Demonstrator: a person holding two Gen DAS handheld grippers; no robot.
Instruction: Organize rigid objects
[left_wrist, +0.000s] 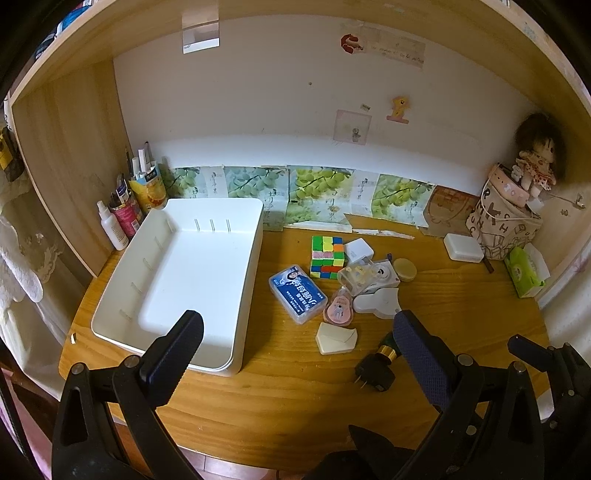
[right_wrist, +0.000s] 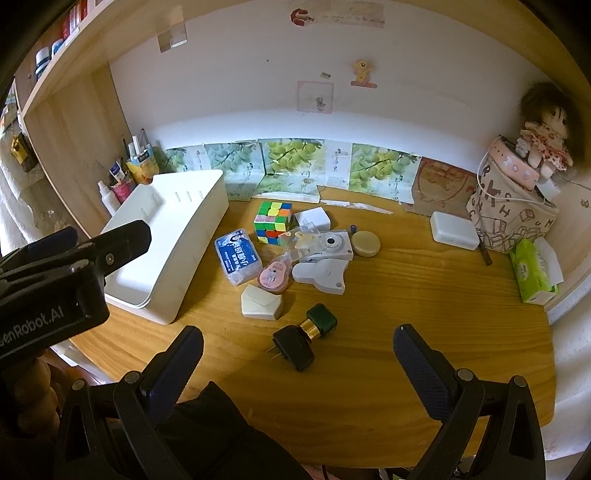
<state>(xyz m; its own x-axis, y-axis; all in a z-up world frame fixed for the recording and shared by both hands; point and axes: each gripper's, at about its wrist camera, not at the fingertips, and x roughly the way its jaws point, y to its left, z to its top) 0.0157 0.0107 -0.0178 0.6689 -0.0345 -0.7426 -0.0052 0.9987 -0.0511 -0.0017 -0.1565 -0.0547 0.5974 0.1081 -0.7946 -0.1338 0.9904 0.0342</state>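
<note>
both claws spread wide, nothing held. left gripper hovers over near desk edge, its left finger over the near rim of the white bin. right gripper hangs just near of the black plug adapter, which lies between its fingers. farther: cream case, blue card box, pink tape, white camera, rubik's cube, all right of bin on wooden desk.
</note>
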